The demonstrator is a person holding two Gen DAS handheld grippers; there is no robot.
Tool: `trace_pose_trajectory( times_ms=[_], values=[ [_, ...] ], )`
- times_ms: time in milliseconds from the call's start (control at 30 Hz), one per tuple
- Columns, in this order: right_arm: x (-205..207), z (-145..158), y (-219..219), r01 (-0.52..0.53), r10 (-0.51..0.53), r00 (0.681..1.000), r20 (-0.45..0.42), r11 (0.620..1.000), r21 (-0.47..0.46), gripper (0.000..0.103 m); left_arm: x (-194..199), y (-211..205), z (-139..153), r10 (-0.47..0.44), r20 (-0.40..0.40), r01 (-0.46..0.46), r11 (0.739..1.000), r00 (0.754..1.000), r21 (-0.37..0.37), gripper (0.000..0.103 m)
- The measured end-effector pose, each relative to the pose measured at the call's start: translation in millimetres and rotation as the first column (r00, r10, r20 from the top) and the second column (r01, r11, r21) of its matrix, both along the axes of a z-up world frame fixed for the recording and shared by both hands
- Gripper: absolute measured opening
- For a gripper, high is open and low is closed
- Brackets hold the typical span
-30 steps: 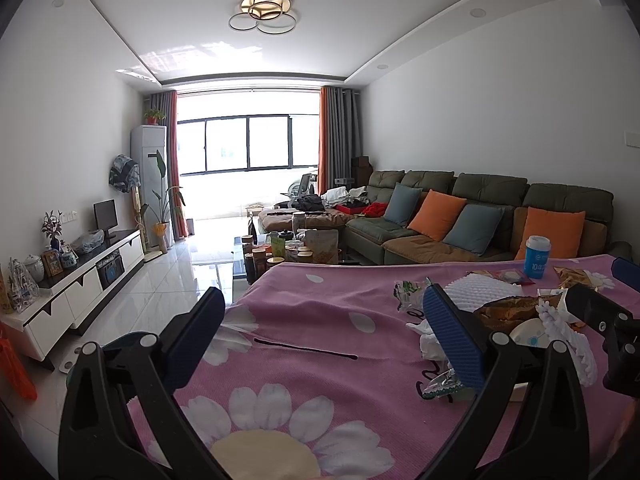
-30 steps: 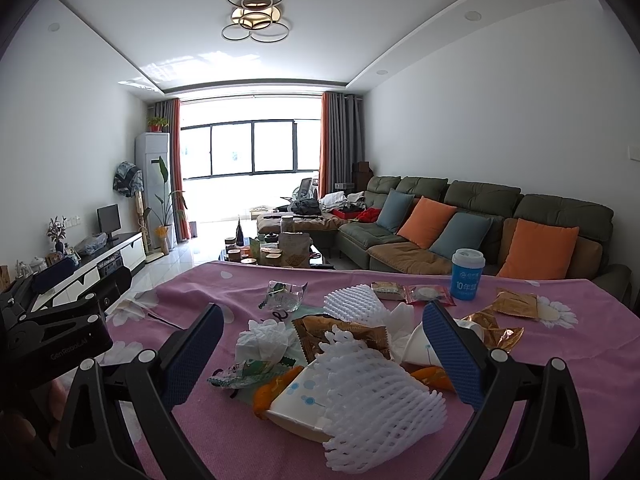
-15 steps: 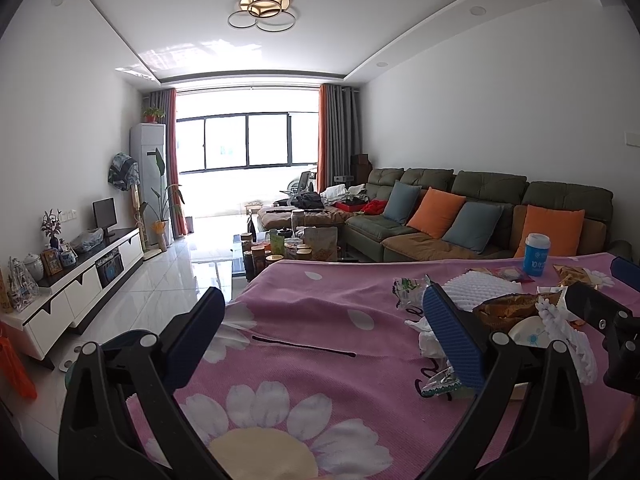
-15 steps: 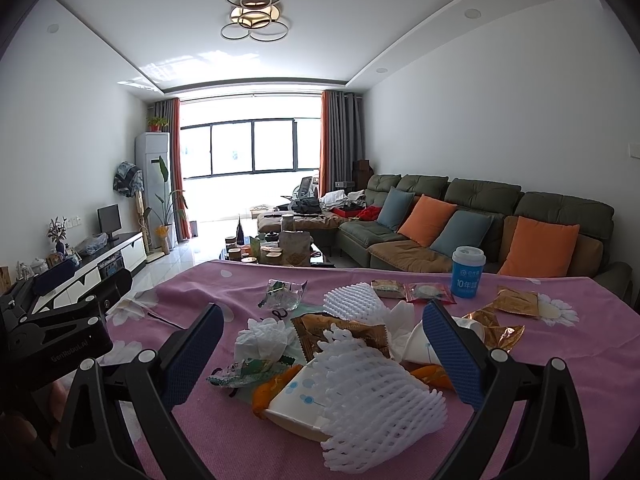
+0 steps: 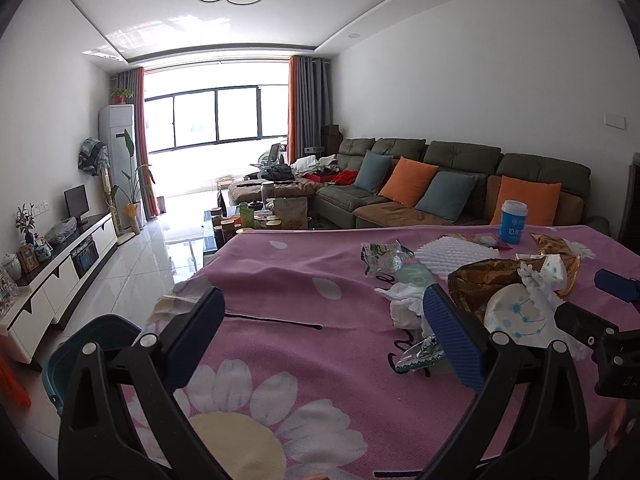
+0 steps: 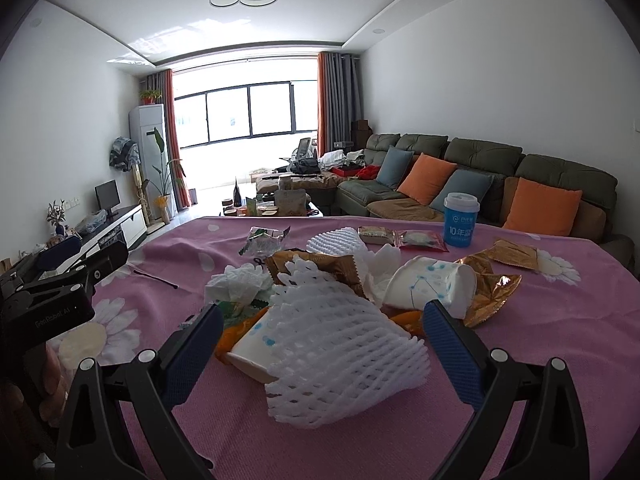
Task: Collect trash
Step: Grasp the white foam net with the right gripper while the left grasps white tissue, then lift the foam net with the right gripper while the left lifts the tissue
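covering nearly the whole lower half of both views, a pink cloth with white daisies (image 6: pixel 560 340) drapes the table, and behind it at about 2 o'clock a long dark green sofa (image 6: pixel 480 160) with orange and blue cushions runs along the white wall. next in size, the right gripper (image 6: pixel 320 336) hangs low over the cloth with its two blue-padded fingers (image 6: pixel 452 348) wide apart and nothing clamped; a white foam fruit net (image 6: pixel 340 352) lies between them, draped over a paper cup (image 6: pixel 250 352) on its side. the left gripper (image 5: pixel 320 332) also stands spread and empty above bare cloth, at 9 o'clock from the heap, with a thin black stick (image 5: pixel 272 321) lying on the cloth between its fingertips. the trash pile sits mid-table: a second tipped paper cup (image 6: pixel 432 284) at 1 o'clock from the net, a brown snack wrapper (image 6: pixel 316 266) behind the net, crumpled white tissue (image 6: pixel 240 286) at 10 o'clock, and gold foil wrappers (image 6: pixel 516 254) toward 2 o'clock. farther back, another foam net (image 6: pixel 336 242) lies flat near a clear plastic wrapper (image 6: pixel 262 240) and a red-edged snack packet (image 6: pixel 420 239). a blue cup with a white lid (image 6: pixel 460 220) stands upright at the far edge. past the table's left edge, at 8 o'clock in the left view, the rim of a blue bin (image 5: pixel 96 332) shows on the floor.
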State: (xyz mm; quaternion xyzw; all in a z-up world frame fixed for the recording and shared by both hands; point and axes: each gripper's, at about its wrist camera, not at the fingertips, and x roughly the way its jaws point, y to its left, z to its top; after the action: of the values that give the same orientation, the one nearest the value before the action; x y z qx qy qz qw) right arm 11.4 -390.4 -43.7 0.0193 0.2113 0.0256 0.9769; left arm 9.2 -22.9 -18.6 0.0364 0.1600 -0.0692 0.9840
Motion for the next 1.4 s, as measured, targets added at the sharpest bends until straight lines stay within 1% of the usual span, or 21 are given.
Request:
trace_pose_trajectory(
  times_ms=[100,200,267,300,367,467,633,700,767,800,900,967,1000,1033,1167,1200,1233,1267,1333,1367,1400],
  values=[
    [2,-5,-6,-0.012,0.012,1.0,-0.028,1.0,0.019,0.095,5,-12,-6,-0.043,-0.03,0.044,0.999,0.999,0.029,0.098],
    [5,-8,-9,-0.043,0.045,0.998,-0.052,0.998,0.041,0.082,14,-26,-14,-0.093,-0.086,0.099,0.993,0.992,0.06,0.098],
    [8,-10,-10,-0.061,0.064,0.996,-0.065,0.997,0.051,0.07,24,-34,-20,-0.128,-0.139,0.138,0.988,0.982,0.064,0.098],
    [9,-10,-11,-0.068,0.072,0.995,-0.071,0.996,0.054,0.067,29,-37,-23,-0.142,-0.165,0.155,0.986,0.976,0.064,0.096],
    [10,-12,-12,-0.082,0.087,0.993,-0.082,0.995,0.062,0.055,42,-42,-30,-0.16,-0.219,0.177,0.982,0.963,0.061,0.089],
    [13,-13,-17,-0.096,0.104,0.99,-0.098,0.992,0.083,0.04,62,-46,-40,-0.207,-0.315,0.223,0.975,0.926,0.015,0.072],
    [14,-11,-23,-0.116,0.128,0.986,-0.108,0.987,0.11,0.024,80,-47,-51,-0.296,-0.406,0.292,0.954,0.864,-0.074,0.036],
    [13,-9,-24,-0.112,0.123,0.987,-0.102,0.988,0.104,0.022,83,-48,-56,-0.323,-0.431,0.31,0.945,0.843,-0.101,0.027],
    [12,-6,-26,-0.108,0.119,0.988,-0.097,0.988,0.108,0.02,83,-48,-58,-0.336,-0.435,0.32,0.941,0.835,-0.113,0.018],
    [12,-4,-27,-0.108,0.118,0.989,-0.094,0.988,0.111,0.019,83,-48,-58,-0.345,-0.435,0.325,0.938,0.832,-0.123,0.016],
    [11,1,-31,-0.1,0.11,0.99,-0.084,0.989,0.111,0.018,84,-44,-55,-0.366,-0.434,0.334,0.93,0.823,-0.152,0.017],
    [10,5,-34,-0.1,0.11,0.991,-0.074,0.987,0.123,0.017,81,-44,-51,-0.368,-0.429,0.336,0.93,0.825,-0.15,0.04],
    [9,7,-35,-0.1,0.109,0.992,-0.069,0.987,0.126,0.017,79,-43,-49,-0.358,-0.416,0.331,0.933,0.836,-0.138,0.05],
    [8,10,-36,-0.097,0.106,0.992,-0.062,0.987,0.126,0.017,78,-43,-46,-0.366,-0.41,0.343,0.93,0.836,-0.13,0.051],
    [6,20,-39,-0.101,0.107,0.994,-0.038,0.986,0.13,0.017,77,-51,-45,-0.402,-0.421,0.391,0.913,0.813,-0.117,0.053],
    [5,23,-39,-0.103,0.108,0.994,-0.033,0.986,0.13,0.017,80,-53,-46,-0.406,-0.43,0.396,0.911,0.806,-0.117,0.047],
    [5,25,-38,-0.104,0.108,0.994,-0.027,0.986,0.129,0.017,82,-54,-47,-0.417,-0.442,0.404,0.906,0.794,-0.129,0.033],
    [4,27,-38,-0.106,0.11,0.994,-0.023,0.986,0.13,0.017,84,-55,-47,-0.425,-0.451,0.408,0.902,0.785,-0.14,0.026],
    [3,31,-38,-0.117,0.12,0.993,-0.014,0.984,0.137,0.016,85,-55,-48,-0.433,-0.454,0.413,0.899,0.779,-0.149,0.003],
    [3,33,-37,-0.122,0.125,0.992,-0.009,0.983,0.14,0.017,85,-55,-49,-0.44,-0.458,0.415,0.895,0.773,-0.16,0.001],
    [2,36,-37,-0.127,0.129,0.992,-0.003,0.982,0.141,0.016,85,-53,-49,-0.441,-0.454,0.413,0.895,0.774,-0.166,0.001]
  ],
)
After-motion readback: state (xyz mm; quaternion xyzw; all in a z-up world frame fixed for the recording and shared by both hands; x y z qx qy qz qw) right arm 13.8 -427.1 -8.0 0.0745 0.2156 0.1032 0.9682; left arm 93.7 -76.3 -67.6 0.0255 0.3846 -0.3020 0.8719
